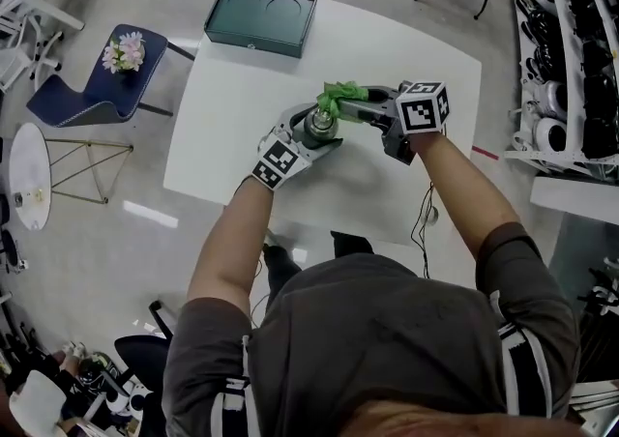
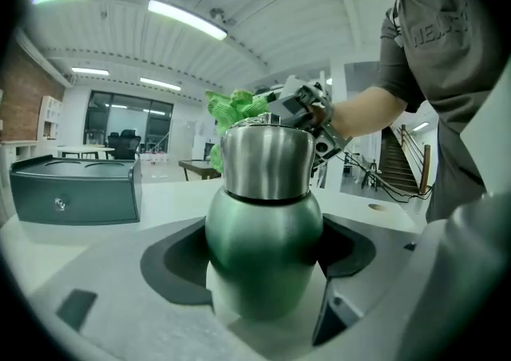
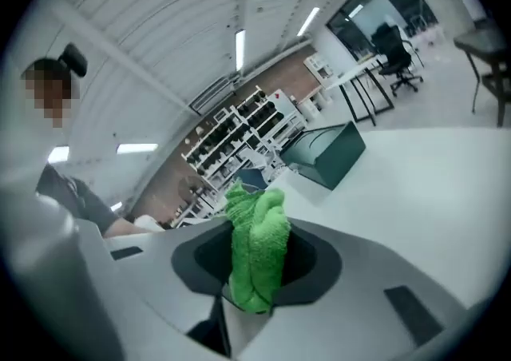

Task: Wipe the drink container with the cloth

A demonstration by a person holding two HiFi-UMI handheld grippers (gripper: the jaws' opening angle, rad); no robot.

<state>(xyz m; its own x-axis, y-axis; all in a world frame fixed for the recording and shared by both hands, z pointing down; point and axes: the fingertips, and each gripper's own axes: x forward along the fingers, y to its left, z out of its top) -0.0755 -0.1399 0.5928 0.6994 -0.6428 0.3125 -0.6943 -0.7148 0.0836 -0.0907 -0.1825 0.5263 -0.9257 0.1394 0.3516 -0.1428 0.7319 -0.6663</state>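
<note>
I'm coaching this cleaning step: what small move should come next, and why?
Probably a stroke of the cloth down the flask's side. The left tongs clamp the flask's green body upright, and the right tongs pinch the cloth beside its steel top, so a downward pass would reach the rest.

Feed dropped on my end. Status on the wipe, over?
Left gripper shut on green flask. Right gripper shut on green cloth, cloth up by flask's top. Nothing in the way; green box far across table.

readable text: none | shirt print (image 2: 437,28): letters too blurred to read
</note>
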